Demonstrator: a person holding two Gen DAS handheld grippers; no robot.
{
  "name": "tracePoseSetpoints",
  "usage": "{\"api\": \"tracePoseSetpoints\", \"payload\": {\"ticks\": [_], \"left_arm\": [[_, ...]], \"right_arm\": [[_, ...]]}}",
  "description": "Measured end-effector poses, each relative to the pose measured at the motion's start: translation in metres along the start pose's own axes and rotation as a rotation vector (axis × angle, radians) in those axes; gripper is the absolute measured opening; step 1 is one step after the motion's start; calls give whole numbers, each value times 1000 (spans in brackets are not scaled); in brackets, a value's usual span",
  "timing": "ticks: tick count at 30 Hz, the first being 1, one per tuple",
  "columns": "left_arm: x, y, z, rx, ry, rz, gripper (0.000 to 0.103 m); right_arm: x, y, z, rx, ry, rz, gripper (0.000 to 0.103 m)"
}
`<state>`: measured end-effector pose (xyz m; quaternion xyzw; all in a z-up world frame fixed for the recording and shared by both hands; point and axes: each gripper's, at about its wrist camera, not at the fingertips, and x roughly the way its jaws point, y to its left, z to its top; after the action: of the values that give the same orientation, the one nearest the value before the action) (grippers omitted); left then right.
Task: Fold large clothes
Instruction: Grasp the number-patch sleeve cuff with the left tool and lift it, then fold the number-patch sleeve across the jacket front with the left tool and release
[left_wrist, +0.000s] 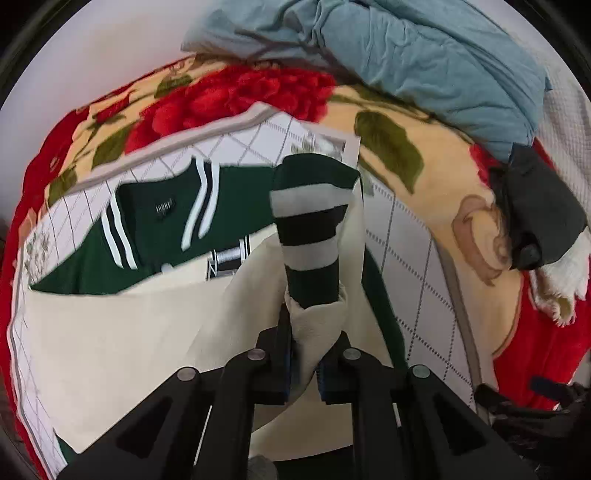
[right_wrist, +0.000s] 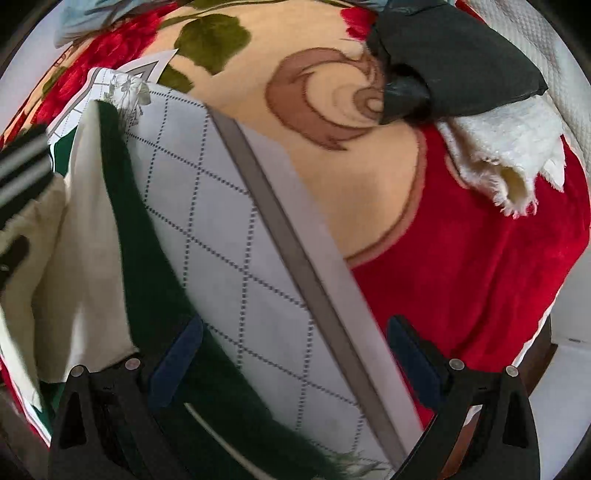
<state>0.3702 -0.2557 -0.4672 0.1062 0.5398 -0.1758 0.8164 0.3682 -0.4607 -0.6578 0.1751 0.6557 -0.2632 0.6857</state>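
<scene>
Left tongs (left_wrist: 304, 354) clamp the jacket's cream sleeve (left_wrist: 317, 317) by its striped cuff (left_wrist: 308, 236), lifting it for folding over the green varsity jacket (left_wrist: 155, 210); right tongs (right_wrist: 295, 354) gape empty above a quilted mat (right_wrist: 229, 236).

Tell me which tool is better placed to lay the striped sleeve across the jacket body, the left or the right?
Probably the left. The left tool is already shut on the cream sleeve near its striped cuff, above the green jacket body. The right tool is open and empty over the quilted sheet.
</scene>
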Motion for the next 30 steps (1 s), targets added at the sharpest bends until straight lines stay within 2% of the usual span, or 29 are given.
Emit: {"api": "tracePoseSetpoints", "payload": {"ticks": [2, 3, 4, 5, 6, 9, 12, 13, 14, 16, 18, 19, 20, 21, 22, 23, 24, 26, 27, 30], "left_arm": [[-4, 3, -7, -13, 0, -33, 26], [-3, 4, -10, -24, 8, -62, 61], [0, 3, -11, -39, 13, -94, 102], [-4, 9, -15, -67, 10, -130, 103], [-6, 9, -15, -81, 4, -132, 103], [-16, 20, -25, -112, 15, -108, 103], [-35, 51, -46, -190, 18, -64, 103], [-40, 61, -53, -206, 21, -30, 103], [-48, 79, -66, -224, 28, 53, 103], [-57, 104, -90, -233, 46, 166, 103], [-59, 134, -123, -236, 96, 300, 103], [-55, 146, -136, -234, 127, 342, 103], [-45, 164, -155, -239, 188, 399, 103], [-38, 175, -166, -250, 224, 432, 103], [-29, 190, -179, -273, 257, 465, 103], [-22, 201, -187, -291, 276, 493, 103], [-17, 208, -191, -303, 291, 519, 103], [-3, 227, -196, -334, 317, 581, 103], [4, 236, -197, -358, 338, 624, 103], [12, 263, -199, -478, 364, 651, 103]], "right_arm": [[1, -12, -2, 19, 16, 43, 101], [1, -18, -4, 37, 32, 81, 101], [0, -18, -8, 51, 42, 112, 101], [-1, -21, -10, 69, 58, 159, 101], [-2, -23, -9, 83, 70, 195, 101], [-8, -23, -4, 102, 89, 314, 101], [-20, -4, 4, 30, 70, 362, 101], [-22, 4, 3, -1, 74, 354, 101], [-20, 15, 4, -50, 84, 336, 101], [-15, 45, -1, -186, 121, 308, 101], [-4, 74, -8, -316, 166, 247, 101], [3, 88, -17, -380, 181, 219, 101], [8, 95, -23, -426, 193, 202, 100], [18, 108, -30, -493, 203, 172, 97], [30, 119, -35, -549, 205, 135, 82], [40, 125, -39, -579, 214, 97, 53], [48, 128, -40, -589, 221, 71, 43], [56, 126, -32, -566, 183, 23, 33], [55, 121, -26, -535, 171, 39, 31], [46, 91, -1, -391, 104, 58, 31]]}}
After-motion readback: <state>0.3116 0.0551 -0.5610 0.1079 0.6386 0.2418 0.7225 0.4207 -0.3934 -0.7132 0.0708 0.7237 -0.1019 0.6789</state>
